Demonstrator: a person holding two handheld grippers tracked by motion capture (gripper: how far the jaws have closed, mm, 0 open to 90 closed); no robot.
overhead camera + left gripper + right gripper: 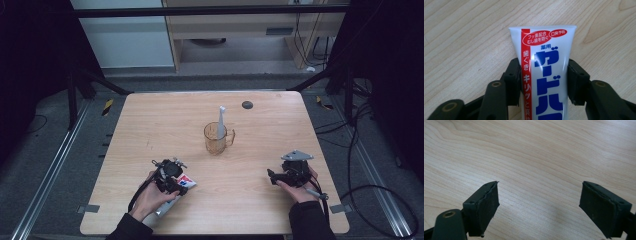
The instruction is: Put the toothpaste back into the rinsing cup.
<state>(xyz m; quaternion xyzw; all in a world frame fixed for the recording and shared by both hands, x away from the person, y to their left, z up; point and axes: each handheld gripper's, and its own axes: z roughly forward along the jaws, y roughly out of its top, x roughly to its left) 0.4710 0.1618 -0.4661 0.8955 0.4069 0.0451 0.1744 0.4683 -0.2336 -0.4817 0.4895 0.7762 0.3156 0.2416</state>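
work in hand: picking a toothpaste tube (546, 72) up off the wooden table (150, 130), judged from the tongs set around it.
left gripper (172, 184): clenched on the toothpaste tube; in the left gripper view both black pads sit flush against the tube's two side edges, about midway along what shows.
right gripper (540, 208): released, jaws wide apart with bare wood between them; it rests low over the right side of the table, well apart from the tube.
where the tube is: flat on the table at the near left, under the left hand (150, 197); in the high view its printed end (186, 181) pokes out to the right of the gripper.
long axis: runs straight along the left gripper's own line of sight, flat crimped end farthest from the camera, the cap end hidden behind the jaws.
grip across: the pads pinch the tube's width, so the axis and the jaws are square to each other.
nearer hand: the left, already on it; the right is across the table.
nearby things: an amber cup (216, 138) with a white toothbrush (221, 122) standing in it sits mid-table, beyond and to the right of the tube.
likely next need: a straight lift, then carrying toward the cup; the soft tube may sag or slip if the pinch is light.
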